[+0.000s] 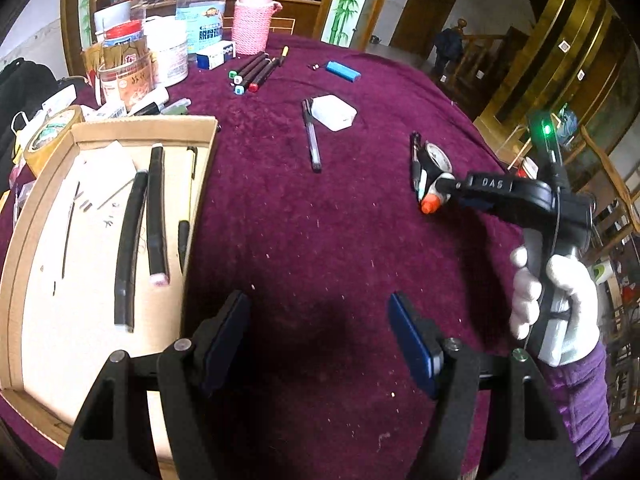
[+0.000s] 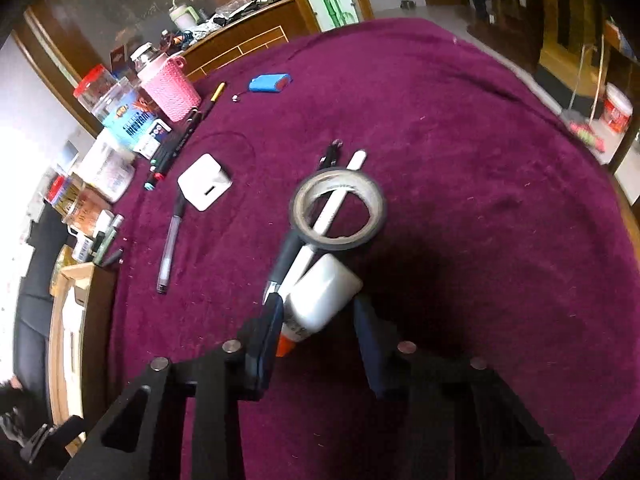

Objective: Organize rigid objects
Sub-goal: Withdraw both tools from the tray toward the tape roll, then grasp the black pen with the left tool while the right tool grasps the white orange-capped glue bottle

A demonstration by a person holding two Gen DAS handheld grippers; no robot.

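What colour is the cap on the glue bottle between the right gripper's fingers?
Orange; the glue bottle cap shows best in the left wrist view.

A: Bkgd?
B: Round table [image 1: 360, 240] w/ dark magenta plush cloth, specks of lint on it. Behind it a wooden counter [image 2: 240, 46] w/ clutter on top.
A: Walls?
B: Bamboo-painted panel [image 1: 348, 0] betw wood frames, brown door [image 1: 430, 4] to its right, pale wall around it. Right side: curved gold-trimmed wood paneling [image 1: 560, 40].
A: Floor, light?
B: Pale glossy floor [image 2: 432, 12] beyond the table. Strong white glare [image 2: 24, 148] at left edge of right wrist view, source can't tell.
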